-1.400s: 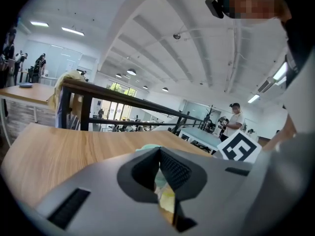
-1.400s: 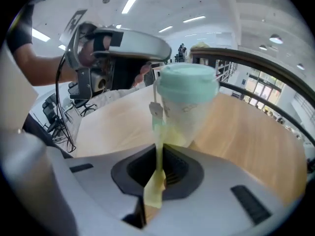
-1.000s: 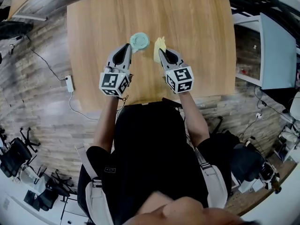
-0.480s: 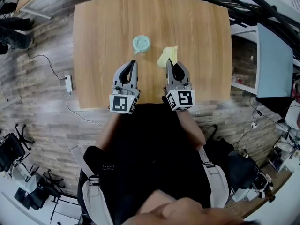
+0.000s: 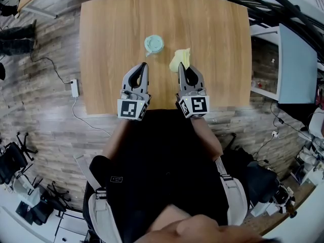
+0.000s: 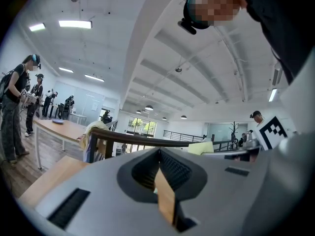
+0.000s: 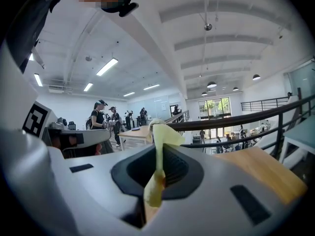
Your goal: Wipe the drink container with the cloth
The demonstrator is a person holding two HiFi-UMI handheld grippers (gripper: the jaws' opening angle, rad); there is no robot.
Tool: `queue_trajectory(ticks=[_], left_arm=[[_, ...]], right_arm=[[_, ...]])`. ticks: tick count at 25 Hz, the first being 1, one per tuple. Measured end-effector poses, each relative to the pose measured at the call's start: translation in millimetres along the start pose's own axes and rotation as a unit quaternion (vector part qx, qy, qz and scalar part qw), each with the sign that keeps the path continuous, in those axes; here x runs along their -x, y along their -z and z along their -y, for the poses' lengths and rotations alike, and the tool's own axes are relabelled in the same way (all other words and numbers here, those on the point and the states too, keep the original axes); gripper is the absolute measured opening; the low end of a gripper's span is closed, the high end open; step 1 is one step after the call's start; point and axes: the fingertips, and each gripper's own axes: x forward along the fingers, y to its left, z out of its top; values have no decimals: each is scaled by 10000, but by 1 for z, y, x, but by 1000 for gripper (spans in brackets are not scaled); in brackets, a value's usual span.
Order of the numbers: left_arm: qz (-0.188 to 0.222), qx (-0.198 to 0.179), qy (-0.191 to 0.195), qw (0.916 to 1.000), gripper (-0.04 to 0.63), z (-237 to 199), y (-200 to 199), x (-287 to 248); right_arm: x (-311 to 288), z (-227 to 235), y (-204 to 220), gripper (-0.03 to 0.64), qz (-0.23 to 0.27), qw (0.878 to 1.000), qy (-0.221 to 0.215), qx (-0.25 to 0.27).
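Observation:
The drink container (image 5: 154, 44), a pale teal cup with a lid seen from above, stands upright near the middle of the wooden table (image 5: 111, 29). My left gripper (image 5: 145, 64) is shut and holds nothing; its tips sit a short way nearer the person than the cup, apart from it. In the left gripper view the left gripper (image 6: 158, 150) shows its jaws meeting at the tip. My right gripper (image 5: 179, 65) is shut on the yellow cloth (image 5: 179, 58), which bunches out ahead of it to the right of the cup. In the right gripper view the cloth (image 7: 162, 132) stands pinched in the right gripper (image 7: 160, 149).
The table's near edge lies just under both grippers. A power strip (image 5: 75, 88) with a cable lies on the floor at the left. A grey panel (image 5: 296, 59) stands to the right. People (image 6: 15, 107) stand far off in the room.
Both grippers have drawn back toward the person since a second ago. The left tips, then right beside the cup, now stand clear of it. The cloth stayed in the right gripper.

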Motion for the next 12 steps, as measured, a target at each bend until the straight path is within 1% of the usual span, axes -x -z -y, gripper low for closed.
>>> queue_trajectory(ticks=[7,12], left_arm=[[-6,44,33,10000,21,0,-1,2],[-16,79,83,9999,21,-2,1,5]], right_arm=[[-1,-6,-9,40,4,10000,-52,-10],[-2,-11,-5,40,38,10000,-44,-15]])
